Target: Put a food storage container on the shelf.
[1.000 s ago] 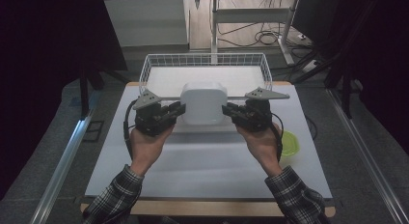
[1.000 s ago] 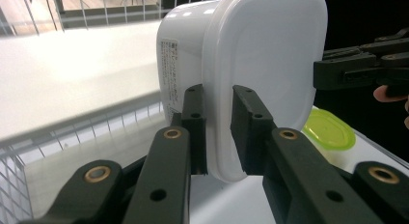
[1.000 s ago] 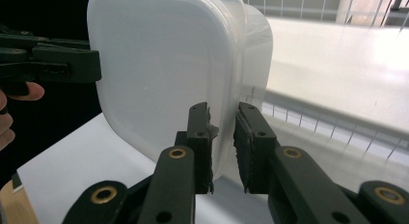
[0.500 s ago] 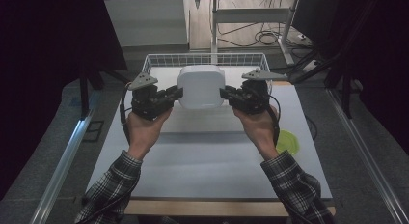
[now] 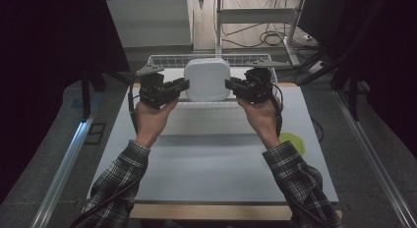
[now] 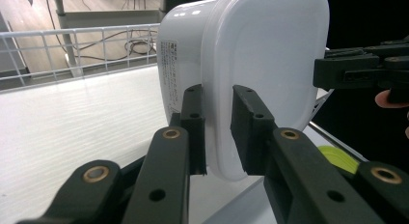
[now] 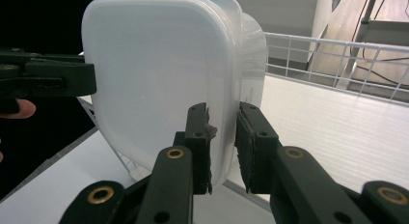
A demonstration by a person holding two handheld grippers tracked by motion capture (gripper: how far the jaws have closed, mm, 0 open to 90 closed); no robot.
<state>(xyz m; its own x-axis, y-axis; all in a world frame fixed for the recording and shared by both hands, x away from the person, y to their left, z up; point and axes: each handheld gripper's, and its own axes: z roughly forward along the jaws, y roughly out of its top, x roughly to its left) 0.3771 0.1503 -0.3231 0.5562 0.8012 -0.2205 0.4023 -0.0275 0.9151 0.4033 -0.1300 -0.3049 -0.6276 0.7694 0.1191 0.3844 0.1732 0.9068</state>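
A white lidded plastic container [image 5: 208, 79] hangs in the air between my two grippers, above the front rail of a white wire basket [image 5: 162, 59]. My left gripper [image 5: 184, 85] is shut on the rim of its left side. My right gripper [image 5: 230, 85] is shut on the rim of its right side. In the left gripper view the jaws [image 6: 217, 132] pinch the lid edge of the container [image 6: 255, 50], with the right gripper [image 6: 361, 69] beyond. In the right gripper view the jaws [image 7: 223, 137] clamp the container [image 7: 154, 64] the same way.
The wire basket stands at the far edge of the white table [image 5: 211, 159], its floor bare in the gripper views [image 6: 72, 45]. A yellow-green round thing [image 5: 293, 141] lies on the table by the right forearm. Dark surroundings flank the table.
Both hands have carried the container away from the person and upward, from over the table's middle to over the basket's front rail. Both grips held.
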